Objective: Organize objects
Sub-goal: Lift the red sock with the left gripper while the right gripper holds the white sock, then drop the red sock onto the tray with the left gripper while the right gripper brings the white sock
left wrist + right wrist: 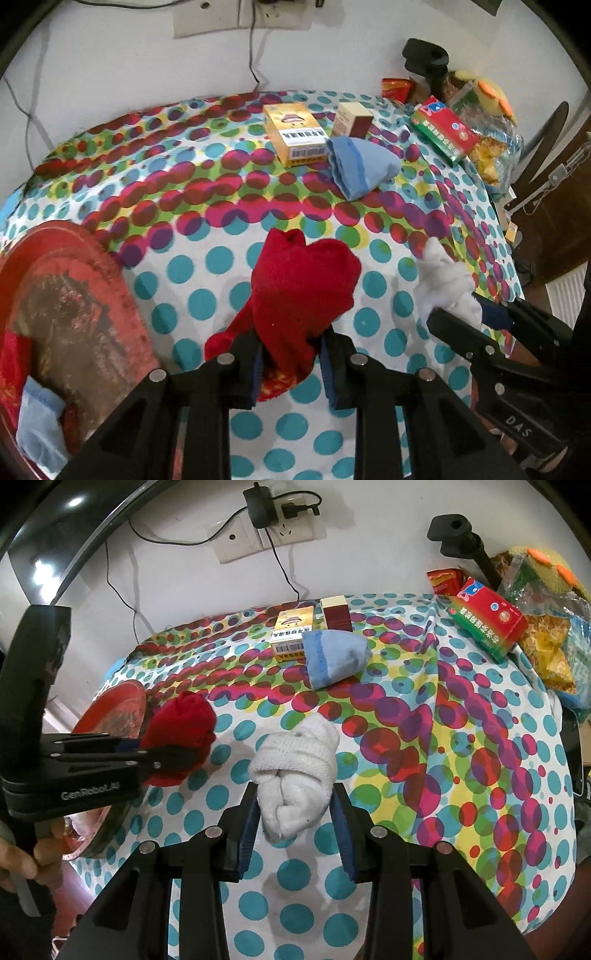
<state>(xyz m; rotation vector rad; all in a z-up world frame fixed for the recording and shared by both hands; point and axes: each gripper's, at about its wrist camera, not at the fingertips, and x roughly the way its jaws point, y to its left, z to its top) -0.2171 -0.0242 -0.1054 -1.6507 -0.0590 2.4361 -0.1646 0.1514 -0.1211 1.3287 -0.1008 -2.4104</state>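
A rolled red sock (303, 280) hangs just above the dotted tablecloth (207, 266), and my left gripper (291, 354) is shut on its lower end. The right wrist view shows that red sock (181, 720) at the left, pinched in the left gripper (147, 755). My right gripper (295, 812) is shut on a rolled white sock (295, 775); the left wrist view has that white sock (443, 280) at the right edge. A folded blue sock (360, 166) lies farther back on the cloth. A round red tray (74, 295) at the left holds a pale blue sock (38, 424).
A yellow box (295, 133) and a brown box (351, 120) stand behind the blue sock. A red-and-green box (445, 129) and snack bags (491, 147) crowd the back right corner. Behind the table a cable (288, 576) hangs down the wall. A hand (22, 860) holds the left gripper.
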